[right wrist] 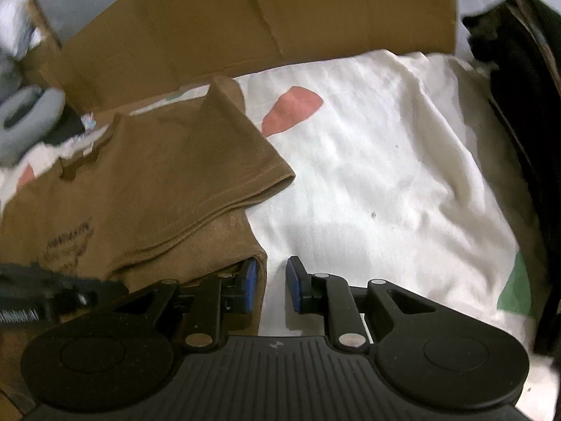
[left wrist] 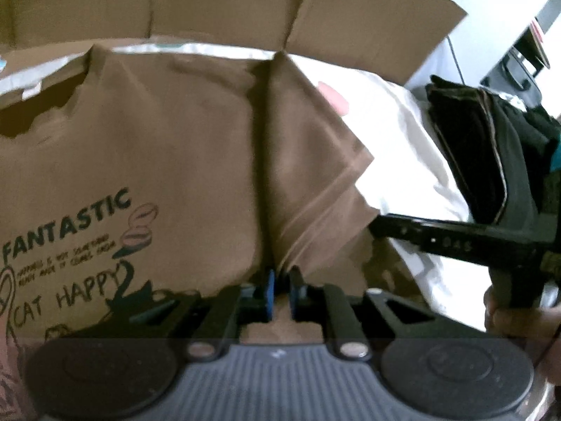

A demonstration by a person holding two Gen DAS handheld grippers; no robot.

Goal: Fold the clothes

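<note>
Fabric of the brown T-shirt (left wrist: 157, 147) is apparently being pinched by the near-closed left gripper (left wrist: 280, 291); right gripper (right wrist: 270, 284), jaws parted, is straddling the shirt edge — draw evenly.

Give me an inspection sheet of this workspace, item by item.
Surface: white sheet with coloured patches, wrinkled.
Job's things: brown T-shirt spread out, sleeve folded onto the body.
Clutter: dark clothes piled at the right edge.
Grippers: left gripper nearly shut, shirt fabric between the pads; right gripper open at the shirt's edge.
Cables: thin dark wire past the cardboard's right end.
Surroundings: cardboard standing behind the sheet; grey slippers at the left.
</note>
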